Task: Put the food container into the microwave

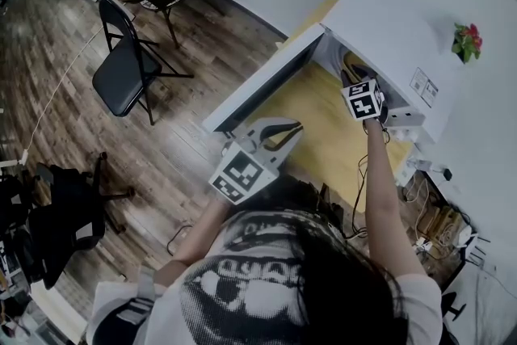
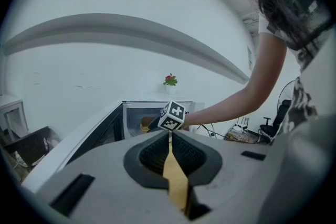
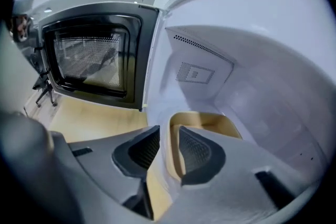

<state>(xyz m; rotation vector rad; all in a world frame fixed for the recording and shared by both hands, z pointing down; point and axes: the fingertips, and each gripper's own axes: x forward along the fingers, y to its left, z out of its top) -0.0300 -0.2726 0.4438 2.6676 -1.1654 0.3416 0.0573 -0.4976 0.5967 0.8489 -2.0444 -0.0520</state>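
Right arm [image 1: 380,174] stretching 1 o'clock into microwave [image 1: 388,28]; right gripper [image 3: 169,140] gaping wide astride food container [image 3: 206,121] rim; left gripper [image 2: 169,147] hovering closed, empty.

**Pose and jaw status**

Right arm [image 1: 378,190] is stretched forward. Right gripper [image 3: 169,132] is pitched down, with jaws held apart and pads not pressed on anything. Left arm [image 1: 198,234] is bent. Left gripper [image 2: 169,135] is held back, near level, with jaws closed together and nothing gripped.

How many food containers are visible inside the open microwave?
1. A tan container sits on the microwave floor, its near wall between the jaws of the open right claw. Others may be hidden behind the claw.
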